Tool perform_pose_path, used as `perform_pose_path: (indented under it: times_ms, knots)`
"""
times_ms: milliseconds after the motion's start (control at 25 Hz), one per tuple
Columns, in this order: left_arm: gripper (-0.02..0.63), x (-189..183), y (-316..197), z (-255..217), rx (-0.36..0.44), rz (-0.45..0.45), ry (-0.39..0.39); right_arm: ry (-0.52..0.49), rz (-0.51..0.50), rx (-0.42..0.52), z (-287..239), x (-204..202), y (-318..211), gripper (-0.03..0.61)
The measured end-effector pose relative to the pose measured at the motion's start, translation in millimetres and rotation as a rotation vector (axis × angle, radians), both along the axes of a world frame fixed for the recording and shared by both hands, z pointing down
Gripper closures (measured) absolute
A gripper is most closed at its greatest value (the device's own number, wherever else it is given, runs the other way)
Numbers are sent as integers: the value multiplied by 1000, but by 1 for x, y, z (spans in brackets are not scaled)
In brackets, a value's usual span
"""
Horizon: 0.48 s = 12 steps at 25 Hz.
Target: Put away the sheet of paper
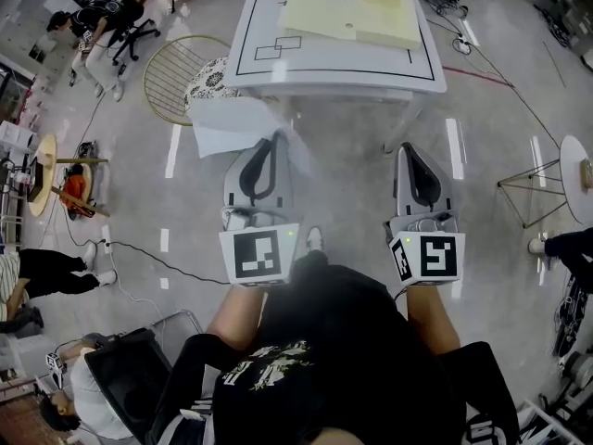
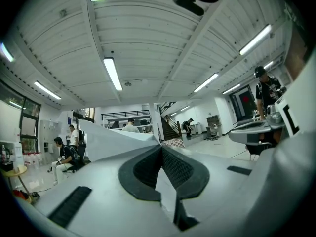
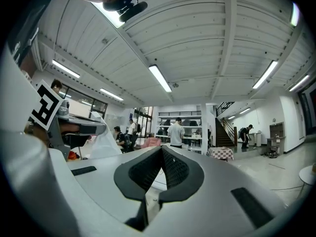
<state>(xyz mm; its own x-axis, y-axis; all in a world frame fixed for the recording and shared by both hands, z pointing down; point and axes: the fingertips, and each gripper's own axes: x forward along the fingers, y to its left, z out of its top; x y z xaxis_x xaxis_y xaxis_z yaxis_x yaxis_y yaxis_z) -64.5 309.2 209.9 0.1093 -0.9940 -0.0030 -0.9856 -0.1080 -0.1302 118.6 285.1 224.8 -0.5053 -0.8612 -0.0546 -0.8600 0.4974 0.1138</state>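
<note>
Paper sheet (image 1: 232,123) is carried by the left gripper (image 1: 276,139). The jaws are pressed together on one edge of it, and in the left gripper view the white sheet rises out of the pinch and spreads away to the left. In the head view it hangs off the jaw tips forward and leftward, crumpled, in the air above the floor. Its longer run lies across the gripper's line, not along it. The right gripper (image 1: 408,151) is held level, well apart, with its jaws closed on nothing. Straight ahead, between the two grippers' lines, stands the white table (image 1: 428,74), with a pale yellow stack (image 1: 352,12) on its far side. The sheet's far edge is near the table's near-left corner. I judge that the left hand must take it forward and somewhat rightward to clear the table edge.
</note>
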Motion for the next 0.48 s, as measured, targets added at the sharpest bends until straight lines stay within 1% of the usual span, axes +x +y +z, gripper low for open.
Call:
perform_pose_path:
  times_ms: [280, 480]
  knots:
    - [612, -23, -22, 8, -10, 7, 21, 25, 2, -23, 8, -22, -19, 586]
    - [612, -38, -42, 9, 6, 12, 31, 29, 8, -3, 5, -36, -37, 586]
